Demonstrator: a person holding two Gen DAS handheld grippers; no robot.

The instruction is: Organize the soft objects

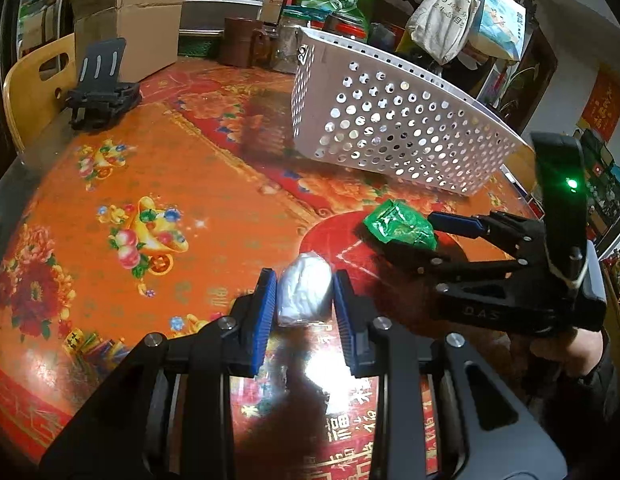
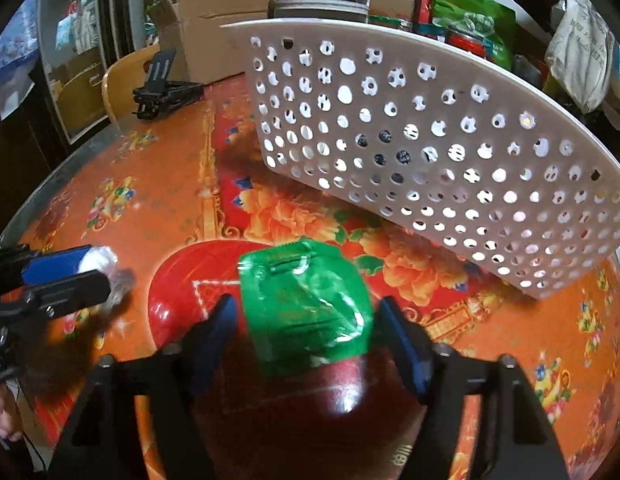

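Between the blue pads of the left gripper (image 1: 305,300) sits a white soft pack (image 1: 305,295), a plastic-wrapped bundle. Both pads press its sides, so the jaws are closed on it, and its lower end appears to rest on the red and orange tablecloth (image 1: 150,160); whether it has lifted clear cannot be told. Gripping it across its narrow width probably keeps the slippery wrapper from sliding out.

To the right of the left gripper and a little ahead, the right gripper (image 2: 306,320) straddles a green soft pack (image 2: 306,304). From the right wrist view the pack fills most of the space between the fingers, with the right pad at its edge and the left pad just beside it. Real contact is hard to judge through the blur, so I cannot tell whether these jaws are closing or already holding. The pack lies on the cloth's red centre patch.

Ahead of both grippers and slightly right stands a white perforated basket (image 2: 430,128), near the green pack but apart from it. It is the likely home for both packs, which would explain working them together so close to it.

Far ahead and left of the left gripper, a black folding stand (image 1: 100,92) sits at the table edge, by a wooden chair (image 1: 26,80).
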